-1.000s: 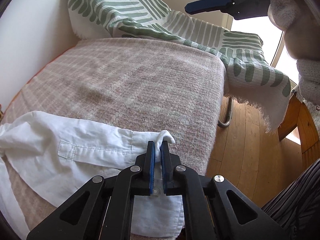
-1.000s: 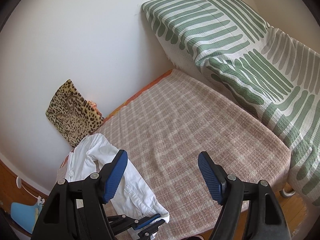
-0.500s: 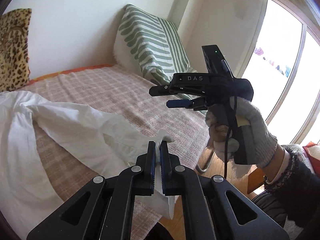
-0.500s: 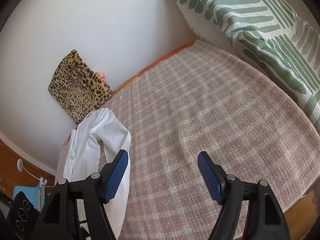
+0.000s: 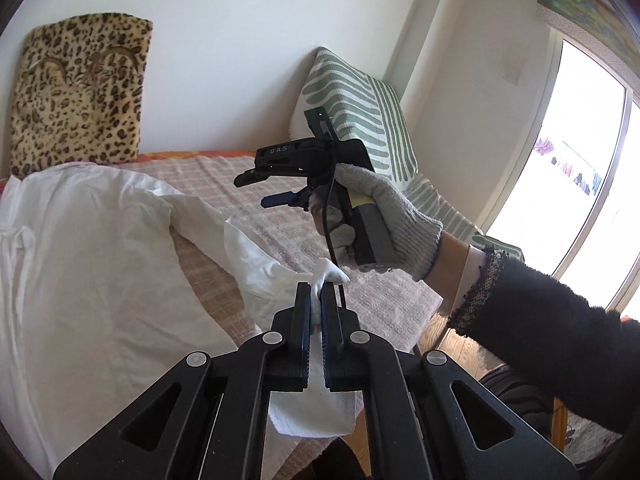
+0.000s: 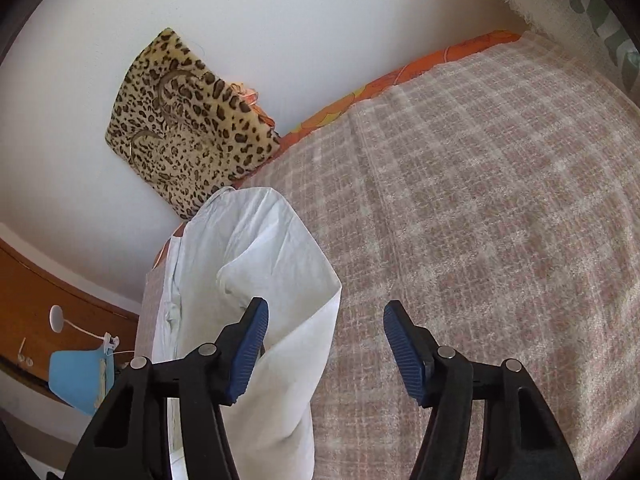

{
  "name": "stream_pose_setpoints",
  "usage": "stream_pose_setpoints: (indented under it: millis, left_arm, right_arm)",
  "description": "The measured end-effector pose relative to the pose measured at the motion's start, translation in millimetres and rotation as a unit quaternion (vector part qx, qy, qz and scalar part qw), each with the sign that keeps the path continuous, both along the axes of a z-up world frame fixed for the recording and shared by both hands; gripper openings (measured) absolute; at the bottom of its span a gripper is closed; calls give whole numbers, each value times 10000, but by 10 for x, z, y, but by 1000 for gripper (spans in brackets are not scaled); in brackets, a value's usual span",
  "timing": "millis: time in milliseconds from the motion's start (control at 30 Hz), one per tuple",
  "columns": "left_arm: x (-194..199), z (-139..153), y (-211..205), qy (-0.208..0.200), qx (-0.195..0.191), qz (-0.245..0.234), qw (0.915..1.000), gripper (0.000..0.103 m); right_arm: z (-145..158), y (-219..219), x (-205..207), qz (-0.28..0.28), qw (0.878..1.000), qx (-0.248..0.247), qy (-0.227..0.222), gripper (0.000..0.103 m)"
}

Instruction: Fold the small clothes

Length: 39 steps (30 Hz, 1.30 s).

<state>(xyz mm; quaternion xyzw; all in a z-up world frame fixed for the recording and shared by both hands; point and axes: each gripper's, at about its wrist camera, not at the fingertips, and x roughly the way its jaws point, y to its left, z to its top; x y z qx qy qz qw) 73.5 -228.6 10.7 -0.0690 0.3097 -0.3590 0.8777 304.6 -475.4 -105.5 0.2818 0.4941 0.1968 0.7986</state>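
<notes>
- The left gripper [image 5: 316, 300] has its 2 blue-padded jaws pressed together on a bunched fold of the white shirt [image 5: 100, 272]; a small tuft of the cloth pokes out just past the jaw tips, and more white cloth hangs below them.
- From that pinch the shirt's cloth runs away to the left of the left jaws in a raised band, then widens into the main body of the garment, which lies spread over the checked bed cover [image 5: 256, 196].
- Beyond the left jaws and slightly to their right, a gloved hand [image 5: 384, 216] holds the right gripper [image 5: 276, 190], which points leftward over the bed, apart from the shirt.
- In the right wrist view, the right gripper [image 6: 324, 340] has its jaws standing apart; they have just been closing in, yet nothing is pressed between the pads.
- A fold of the white shirt [image 6: 272, 280] lies under and beside the right gripper's left jaw, its edge reaching into the left part of the gap; the right jaw is over bare checked bed cover [image 6: 480, 220].
- Far ahead of the right jaws and to their left, a leopard-print cushion [image 6: 188, 128] leans against the white wall [image 6: 280, 12].
- A green-striped pillow [image 5: 352, 120] stands at the bed's far end, beyond the left jaws.
</notes>
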Motion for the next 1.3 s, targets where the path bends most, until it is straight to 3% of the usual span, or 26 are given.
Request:
stream_pose_setpoints:
  millis: [100, 267, 367, 433, 567, 667, 767, 967, 1100, 1167, 1200, 1233, 1300]
  left_arm:
    - [-31, -32, 69, 28, 43, 1, 10000, 3]
    - [-48, -42, 172, -66, 109, 60, 9999, 3]
    - [-20, -58, 275, -16, 10, 172, 9999, 3]
    - [-11, -91, 353, 89, -95, 252, 9996, 3]
    - [-71, -207, 503, 293, -304, 388, 9984, 3]
    - [-112, -322, 613, 501, -437, 484, 9966, 3]
    - [-157, -420, 727, 642, -460, 594, 9951, 3]
    - [-270, -505, 935, 683, -519, 825, 9929, 3]
    - [-351, -587, 1049, 736, -496, 946, 9915, 3]
    - [-359, -662, 1121, 886, -483, 1001, 9898, 3]
    - [-359, -693, 1160, 973, -469, 1066, 9884, 3]
    - [-353, -723, 1199, 1075, -473, 1095, 9870, 3]
    - [-353, -746, 1254, 1172, -375, 1159, 9856, 9]
  right_arm:
    - [-206, 188, 268, 93, 9992, 233, 323, 55]
    - [-348, 485, 564, 211, 9985, 20, 496, 41]
    - [-338, 623, 625, 288, 9985, 58, 463, 6]
    - [-242, 720, 644, 322, 9984, -316, 349, 0]
    - [134, 803, 644, 304, 9954, -906, -7, 0]
    - [463, 964, 628, 395, 9867, -1554, -276, 0]
    - [665, 1257, 591, 657, 9787, -1885, -470, 0]
    - [674, 2007, 560, 1139, 9522, -2761, -647, 0]
    - [630, 2441, 575, 1570, 9516, -2546, -709, 0]
    - [598, 2630, 580, 1814, 9526, -2341, -698, 8]
    - [603, 2681, 572, 1796, 9531, -2330, -713, 33]
    - [625, 2699, 553, 1747, 9546, -2290, -765, 47]
    - [685, 2661, 504, 1746, 9590, -2052, -874, 43]
